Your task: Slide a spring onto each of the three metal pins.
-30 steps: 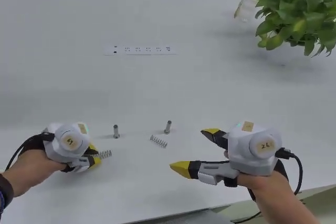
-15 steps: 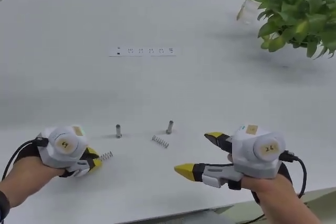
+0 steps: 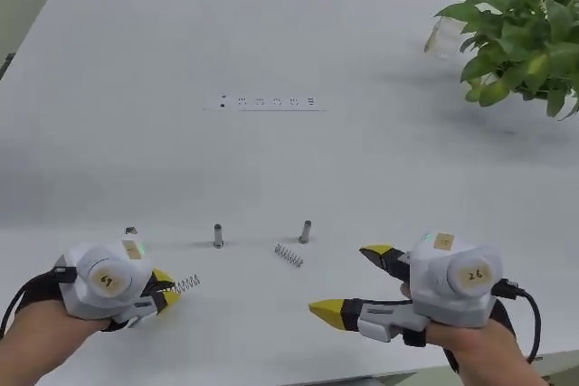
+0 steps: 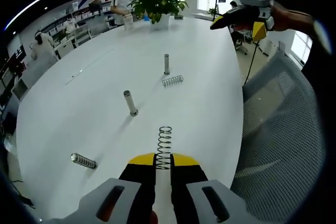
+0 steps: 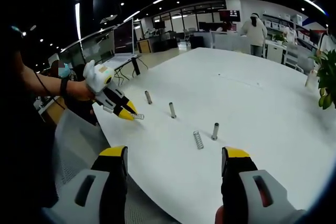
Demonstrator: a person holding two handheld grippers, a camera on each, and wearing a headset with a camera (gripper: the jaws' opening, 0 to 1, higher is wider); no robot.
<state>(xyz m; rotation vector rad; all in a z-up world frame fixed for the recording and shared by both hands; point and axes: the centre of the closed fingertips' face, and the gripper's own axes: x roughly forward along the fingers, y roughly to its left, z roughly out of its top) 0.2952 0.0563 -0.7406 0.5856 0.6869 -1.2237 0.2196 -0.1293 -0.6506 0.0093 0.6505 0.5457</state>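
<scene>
Space lies wide on the big white table [image 3: 362, 169] beyond the parts; its front edge is close. Left claw [image 3: 167, 285] pinches a thin silver coil spring [image 3: 186, 283] by its end; right claw [image 3: 339, 279] gapes open. Two short grey metal pins [image 3: 218, 235] [image 3: 305, 231] stand upright just beyond them.
</scene>
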